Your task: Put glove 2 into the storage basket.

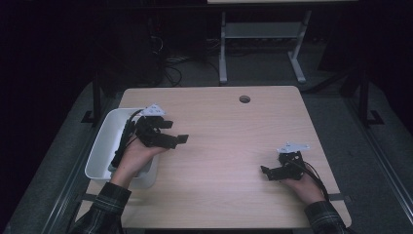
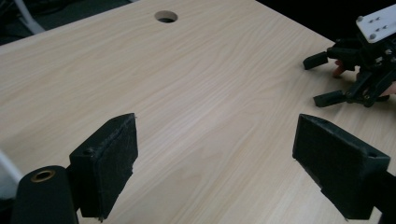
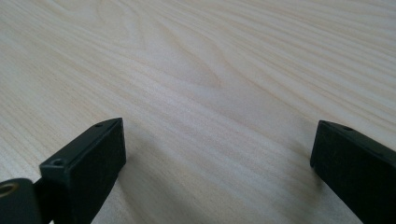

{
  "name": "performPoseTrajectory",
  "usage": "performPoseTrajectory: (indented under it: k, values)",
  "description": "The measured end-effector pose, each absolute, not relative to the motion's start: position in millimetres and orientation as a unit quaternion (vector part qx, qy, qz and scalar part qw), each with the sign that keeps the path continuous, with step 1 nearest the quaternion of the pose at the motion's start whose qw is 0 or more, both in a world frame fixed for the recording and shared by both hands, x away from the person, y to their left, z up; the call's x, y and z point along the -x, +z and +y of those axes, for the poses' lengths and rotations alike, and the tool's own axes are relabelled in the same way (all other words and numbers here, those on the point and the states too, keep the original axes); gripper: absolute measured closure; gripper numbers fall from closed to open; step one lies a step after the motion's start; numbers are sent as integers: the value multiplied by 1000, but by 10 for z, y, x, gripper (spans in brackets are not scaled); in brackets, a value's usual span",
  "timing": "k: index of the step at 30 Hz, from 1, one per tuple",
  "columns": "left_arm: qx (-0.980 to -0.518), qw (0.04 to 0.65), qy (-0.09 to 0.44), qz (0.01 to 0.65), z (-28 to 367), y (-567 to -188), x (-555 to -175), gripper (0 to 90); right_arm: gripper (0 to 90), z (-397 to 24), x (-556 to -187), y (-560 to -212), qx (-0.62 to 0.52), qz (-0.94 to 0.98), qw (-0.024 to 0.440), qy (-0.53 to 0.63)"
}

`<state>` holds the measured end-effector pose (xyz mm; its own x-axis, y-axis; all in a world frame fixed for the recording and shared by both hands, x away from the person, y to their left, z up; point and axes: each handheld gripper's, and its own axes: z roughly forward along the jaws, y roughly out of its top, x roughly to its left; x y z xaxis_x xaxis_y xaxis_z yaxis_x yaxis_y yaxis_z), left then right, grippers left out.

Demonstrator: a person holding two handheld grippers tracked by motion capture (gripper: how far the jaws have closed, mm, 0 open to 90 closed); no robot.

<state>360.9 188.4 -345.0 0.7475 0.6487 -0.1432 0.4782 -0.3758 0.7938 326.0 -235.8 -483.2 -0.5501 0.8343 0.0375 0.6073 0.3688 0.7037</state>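
Pale wooden table [image 1: 219,146] lies bare; left gripper [image 1: 168,139] by the white bin [image 1: 104,141] at left, right gripper [image 1: 272,171] lower right, both jaws spread. Keep them wide, approach low.

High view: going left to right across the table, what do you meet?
White bin at the left edge → left gripper, jaws open, over the bin's right rim → round hole in the table → right gripper, jaws open.
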Motion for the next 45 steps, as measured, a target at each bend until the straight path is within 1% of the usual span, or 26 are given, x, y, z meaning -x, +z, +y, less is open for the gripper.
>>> performPoseTrajectory:
  k: [13, 18, 21, 25, 27, 36, 45]
  values:
    - [-834, 440, 85, 322, 1480, -3751, -3450, 137, 31, -2356, -3259, -4833, -445, 810, 166, 343]
    - [-848, 427, 83, 304, 1328, -3910, -3391, 137, 31, -2356, -3259, -4832, -445, 810, 166, 343]
    - [-851, 423, 73, 303, 1228, -4039, -3345, 137, 31, -2356, -3259, -4833, -445, 810, 166, 343]
    - [-865, 405, 71, 287, 1140, -4206, -3296, 137, 31, -2357, -3259, -4833, -445, 810, 166, 343]
    - [-870, 398, 65, 285, 1105, -4289, -3271, 137, 31, -2356, -3259, -4833, -445, 810, 166, 343]
    - [-883, 368, 70, 281, 1026, -4542, -3219, 137, 31, -2356, -3259, -4833, -445, 810, 166, 343]
    - [-895, 345, 64, 276, 989, -4652, -3199, 137, 31, -2356, -3259, -4833, -445, 810, 166, 343]
